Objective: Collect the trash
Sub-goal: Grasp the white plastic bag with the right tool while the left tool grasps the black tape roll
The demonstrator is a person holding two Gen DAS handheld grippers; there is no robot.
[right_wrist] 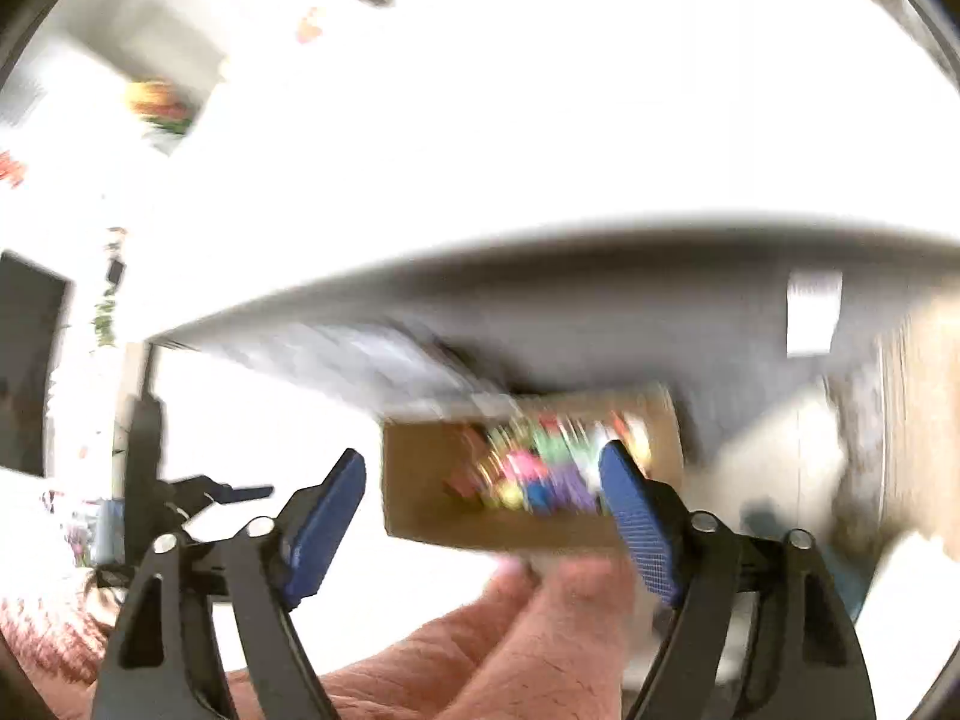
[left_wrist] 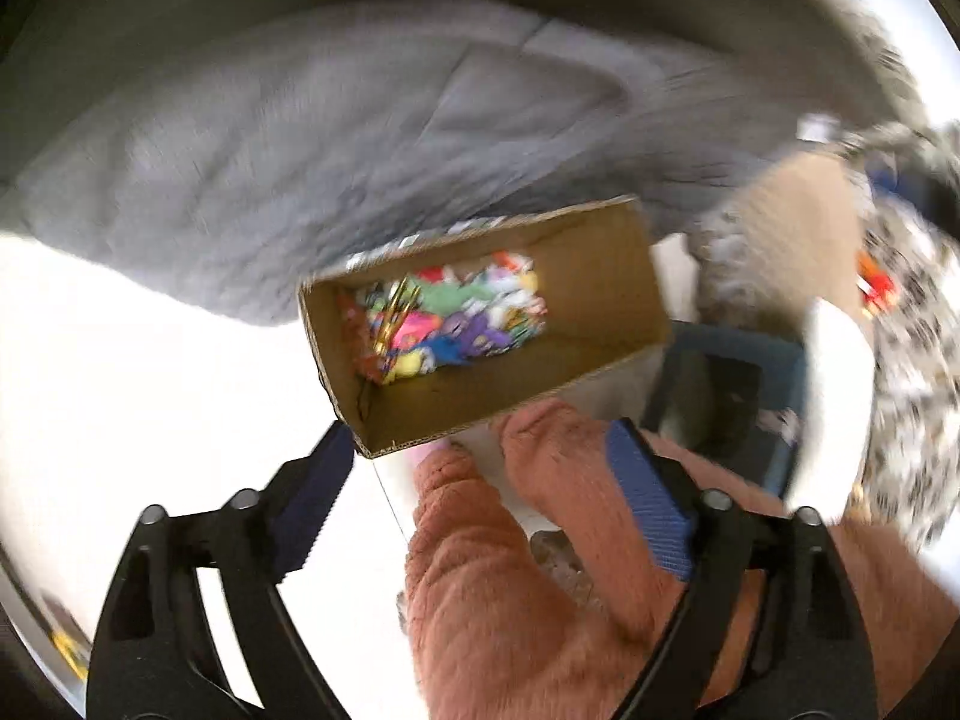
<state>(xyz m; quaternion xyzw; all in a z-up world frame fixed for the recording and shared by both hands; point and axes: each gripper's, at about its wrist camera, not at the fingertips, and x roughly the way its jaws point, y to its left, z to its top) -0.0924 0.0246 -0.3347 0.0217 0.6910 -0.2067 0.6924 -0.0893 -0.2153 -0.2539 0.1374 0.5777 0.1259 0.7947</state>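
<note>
Bright white floor (left_wrist: 120,372) fills the lower left of the left wrist view, badly overexposed, and a big grey blanket (left_wrist: 312,168) sprawls across the top. Everything is smeared with motion blur, so fine detail is hard to read.

Dead centre sits the cardboard box (left_wrist: 480,324), open at the top, and down inside it is a jumble of colourful trash (left_wrist: 456,324): pinks, greens, purples, yellows, with something gold and shiny near its left end. What each scrap is cannot be told.

The left gripper (left_wrist: 480,480) points steeply down over the near edge of the box, its blue pads spread wide with nothing pinched between them. A hand (left_wrist: 516,570) shows between the black arms of the gripper, fingers reaching toward the box's near wall. Just right of the box stands a blue bin (left_wrist: 726,384), and beyond it a patterned fabric (left_wrist: 912,396) in black and white.

Over to the right wrist view: the same box (right_wrist: 528,474) shows again, blurred, low in the frame with the bright scraps (right_wrist: 540,468) inside. The right gripper (right_wrist: 483,486) hangs above it, jaws wide apart and empty, its right pad overlapping the box's contents in the picture. A second hand (right_wrist: 480,648) lies below. Behind, a white bench (right_wrist: 540,150) spreads pale and washed out, with grey shadow beneath its edge.
</note>
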